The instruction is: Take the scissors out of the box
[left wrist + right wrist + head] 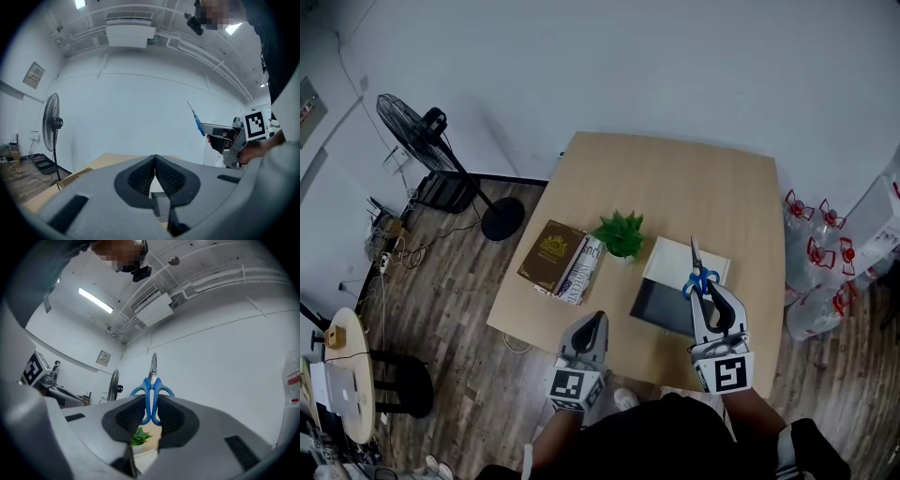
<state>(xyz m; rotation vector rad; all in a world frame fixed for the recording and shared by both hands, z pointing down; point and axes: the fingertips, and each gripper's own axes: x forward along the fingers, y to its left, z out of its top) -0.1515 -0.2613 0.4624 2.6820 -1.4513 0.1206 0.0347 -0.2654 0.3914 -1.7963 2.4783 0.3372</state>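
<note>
Blue-handled scissors (700, 279) (153, 386) are clamped by their handles between the jaws of my right gripper (709, 292) (151, 403). The steel blades point away from me, raised above the table. Just below and left of them lies the open box (659, 306), with its dark inside and white lid (675, 260). My left gripper (592, 325) (154, 158) hovers at the table's near edge, shut with nothing in it. In its view the scissors (196, 120) show up at the right, held aloft.
On the wooden table (675, 178) stand a small green plant (620, 232) (138, 437), a brown book (550, 255) and a printed packet (583, 268). A floor fan (422, 131) stands to the left; water bottles (817, 272) crowd the floor on the right.
</note>
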